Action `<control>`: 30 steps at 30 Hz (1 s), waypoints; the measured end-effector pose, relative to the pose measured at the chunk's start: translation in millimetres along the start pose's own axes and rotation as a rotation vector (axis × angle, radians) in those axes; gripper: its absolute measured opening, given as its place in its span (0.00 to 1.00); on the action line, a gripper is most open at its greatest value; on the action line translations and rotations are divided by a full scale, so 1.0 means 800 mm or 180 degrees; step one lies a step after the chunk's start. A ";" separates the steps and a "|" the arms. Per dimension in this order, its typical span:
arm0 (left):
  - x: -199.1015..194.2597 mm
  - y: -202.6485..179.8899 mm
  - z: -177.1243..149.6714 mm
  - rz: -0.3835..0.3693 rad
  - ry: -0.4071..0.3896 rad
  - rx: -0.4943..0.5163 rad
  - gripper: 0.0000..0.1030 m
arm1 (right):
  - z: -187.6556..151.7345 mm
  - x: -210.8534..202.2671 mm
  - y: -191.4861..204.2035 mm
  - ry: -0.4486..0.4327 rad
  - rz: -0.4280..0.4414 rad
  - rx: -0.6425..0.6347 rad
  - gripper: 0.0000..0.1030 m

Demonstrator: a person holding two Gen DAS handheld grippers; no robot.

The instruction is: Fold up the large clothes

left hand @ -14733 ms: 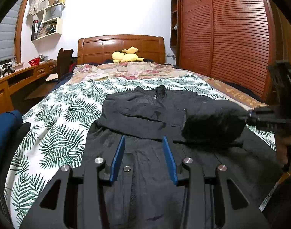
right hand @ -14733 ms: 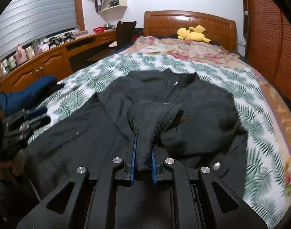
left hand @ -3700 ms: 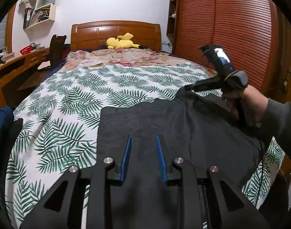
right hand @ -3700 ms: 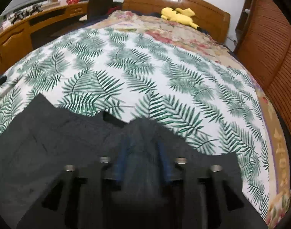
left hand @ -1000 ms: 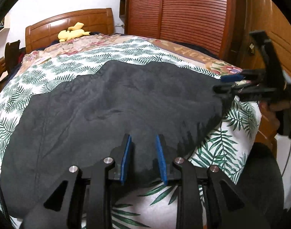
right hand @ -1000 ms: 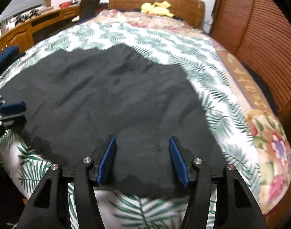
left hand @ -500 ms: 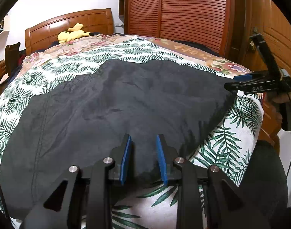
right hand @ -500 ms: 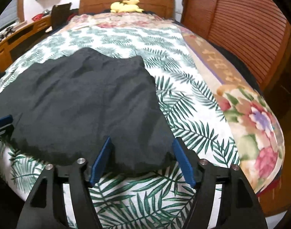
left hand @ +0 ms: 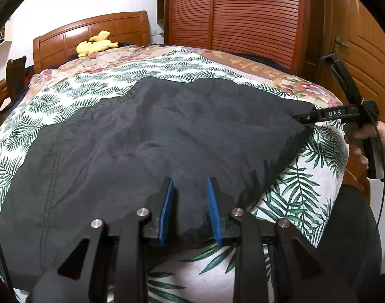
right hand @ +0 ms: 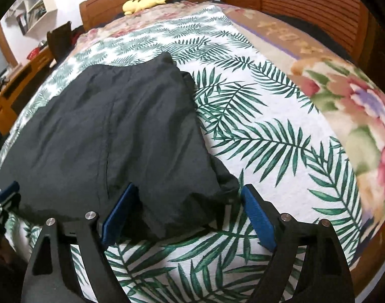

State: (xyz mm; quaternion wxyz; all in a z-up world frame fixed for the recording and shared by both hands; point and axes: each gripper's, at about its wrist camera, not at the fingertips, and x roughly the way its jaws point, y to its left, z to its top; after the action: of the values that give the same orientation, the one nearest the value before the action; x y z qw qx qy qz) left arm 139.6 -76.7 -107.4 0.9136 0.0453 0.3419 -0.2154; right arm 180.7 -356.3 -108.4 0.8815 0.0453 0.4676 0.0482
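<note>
With the folded black garment (right hand: pixel 111 131) lying on the bed (right hand: pixel 255 131), the right claw (right hand: pixel 189 214) is opening off its corner and should be lifting straight clear, while the left claw (left hand: pixel 189 209) is standing part open astride the near hem.

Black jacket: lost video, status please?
Left gripper open over hem. Right gripper opening, nothing pinched. Black fabric jacket folded flat on bed. Nothing in the way.
</note>
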 end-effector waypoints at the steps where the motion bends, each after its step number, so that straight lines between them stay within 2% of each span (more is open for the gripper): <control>1: 0.000 0.000 0.000 -0.0001 0.0000 0.0000 0.25 | 0.000 -0.001 0.002 -0.0008 0.0026 -0.0002 0.81; 3: 0.000 0.000 0.000 -0.0001 0.0001 0.0000 0.25 | 0.001 -0.001 0.006 -0.0014 0.0086 -0.0010 0.76; 7: 0.000 0.000 0.000 -0.0002 0.0002 -0.0003 0.25 | 0.003 0.000 0.012 0.0004 0.0239 0.0014 0.57; 13: 0.002 0.000 -0.001 -0.0011 0.0006 -0.0005 0.25 | 0.011 0.002 0.017 0.0003 0.0281 -0.0014 0.41; 16: 0.001 0.002 -0.001 -0.0050 0.0005 -0.0022 0.25 | 0.016 -0.003 0.019 -0.0060 0.0346 -0.0035 0.16; 17: -0.001 0.004 -0.001 -0.0064 0.0003 -0.0041 0.25 | 0.019 -0.007 0.021 -0.0100 0.0367 -0.0054 0.12; 23: -0.033 0.031 0.000 -0.0008 -0.0139 -0.0161 0.25 | 0.049 -0.051 0.063 -0.0465 0.0465 -0.0315 0.05; 30: -0.088 0.079 -0.018 0.0185 -0.0278 -0.0276 0.25 | 0.092 -0.099 0.163 -0.0860 0.0739 -0.0790 0.03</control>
State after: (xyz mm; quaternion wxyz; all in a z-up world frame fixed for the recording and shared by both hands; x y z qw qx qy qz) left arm 110.5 9.2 -76.8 0.9346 0.0062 0.3092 -0.1755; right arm 192.0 -240.0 14.0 0.9235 -0.0041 0.3274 0.2000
